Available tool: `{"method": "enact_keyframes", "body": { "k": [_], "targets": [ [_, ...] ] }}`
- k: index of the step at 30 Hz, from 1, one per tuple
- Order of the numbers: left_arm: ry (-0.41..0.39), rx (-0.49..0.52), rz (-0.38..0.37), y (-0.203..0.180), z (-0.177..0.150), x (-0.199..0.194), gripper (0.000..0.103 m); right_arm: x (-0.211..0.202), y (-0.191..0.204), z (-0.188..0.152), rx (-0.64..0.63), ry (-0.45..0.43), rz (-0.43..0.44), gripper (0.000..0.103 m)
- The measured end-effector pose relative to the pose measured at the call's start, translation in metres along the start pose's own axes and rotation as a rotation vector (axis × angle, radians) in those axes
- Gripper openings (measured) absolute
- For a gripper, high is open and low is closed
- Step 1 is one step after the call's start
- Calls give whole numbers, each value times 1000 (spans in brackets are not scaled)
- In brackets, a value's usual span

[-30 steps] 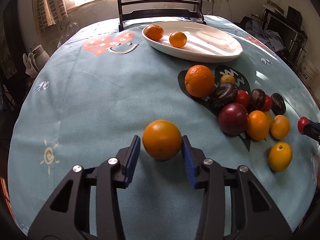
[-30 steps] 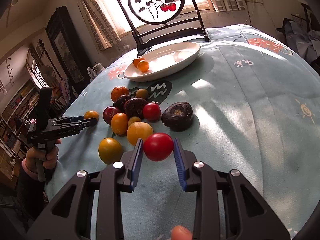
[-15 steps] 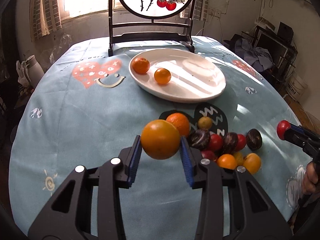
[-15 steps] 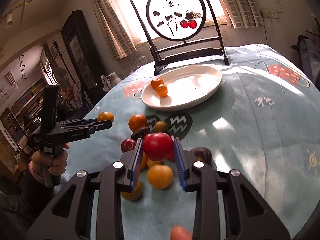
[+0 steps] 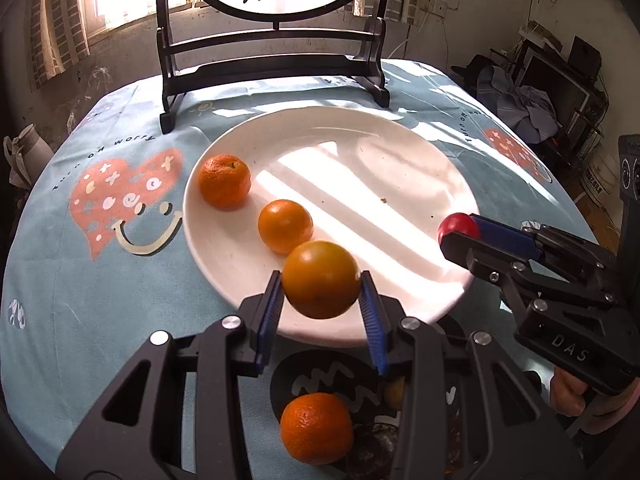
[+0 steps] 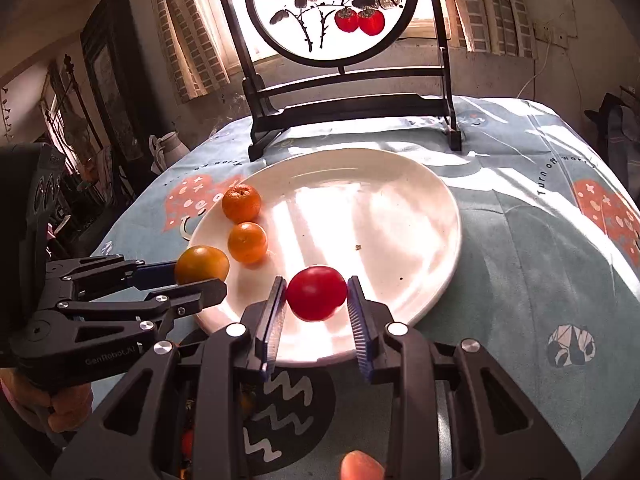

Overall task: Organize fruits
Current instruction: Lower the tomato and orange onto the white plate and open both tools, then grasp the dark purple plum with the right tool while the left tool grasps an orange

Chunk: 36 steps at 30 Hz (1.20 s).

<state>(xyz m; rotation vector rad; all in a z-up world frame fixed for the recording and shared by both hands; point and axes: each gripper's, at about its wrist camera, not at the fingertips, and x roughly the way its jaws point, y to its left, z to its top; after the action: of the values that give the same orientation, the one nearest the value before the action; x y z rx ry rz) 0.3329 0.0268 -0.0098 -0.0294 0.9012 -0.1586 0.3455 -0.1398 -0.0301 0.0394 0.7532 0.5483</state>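
Grippers: left gripper (image 5: 320,300) clamps orange fruit (image 5: 321,279); right gripper (image 6: 316,304) clamps red fruit (image 6: 317,298), both above white plate (image 5: 400,168).
Left view only: mandarin (image 5: 316,427) on tablecloth (image 5: 80,280) beneath.
Plate: 2 oranges (image 6: 241,202).

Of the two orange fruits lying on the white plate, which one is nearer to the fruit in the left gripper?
The smoother orange fruit, nearer the plate's middle. The other, a dimpled mandarin, lies beyond it by the rim, farther from the left gripper.
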Motion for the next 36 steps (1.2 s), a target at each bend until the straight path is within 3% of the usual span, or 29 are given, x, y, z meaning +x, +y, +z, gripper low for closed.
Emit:
{"method": "enact_keyframes", "body": {
  "k": [3, 4, 6, 8, 11, 17, 24, 29, 36],
  "targets": [
    [18, 8, 27, -3, 3, 10, 40, 7, 0, 4, -22, 5, -11, 43],
    [21, 10, 55, -3, 3, 11, 53, 7, 1, 4, -27, 12, -18, 60],
    [-22, 26, 97, -3, -1, -3, 72, 1, 0, 2, -21, 14, -20, 62],
    [-72, 44, 97, -3, -4, -24, 78, -11, 1, 3, -12, -4, 0, 62],
    [-147, 35, 114, 1, -16, -55, 96, -31, 5, -1, -15, -25, 1, 62],
    [-199, 36, 210, 12, -56, -77, 97, -57, 8, -31, -61, -6, -15, 62],
    [-154, -65, 176, 34, -84, -81, 97, -73, -8, -82, 8, 136, 7, 62],
    [-176, -51, 245, 37, -92, -83, 98, -74, -8, -105, -25, 209, -4, 62],
    [-172, -102, 209, 50, -98, -84, 98, -76, 1, -118, -89, 208, -37, 62]
  ]
}}
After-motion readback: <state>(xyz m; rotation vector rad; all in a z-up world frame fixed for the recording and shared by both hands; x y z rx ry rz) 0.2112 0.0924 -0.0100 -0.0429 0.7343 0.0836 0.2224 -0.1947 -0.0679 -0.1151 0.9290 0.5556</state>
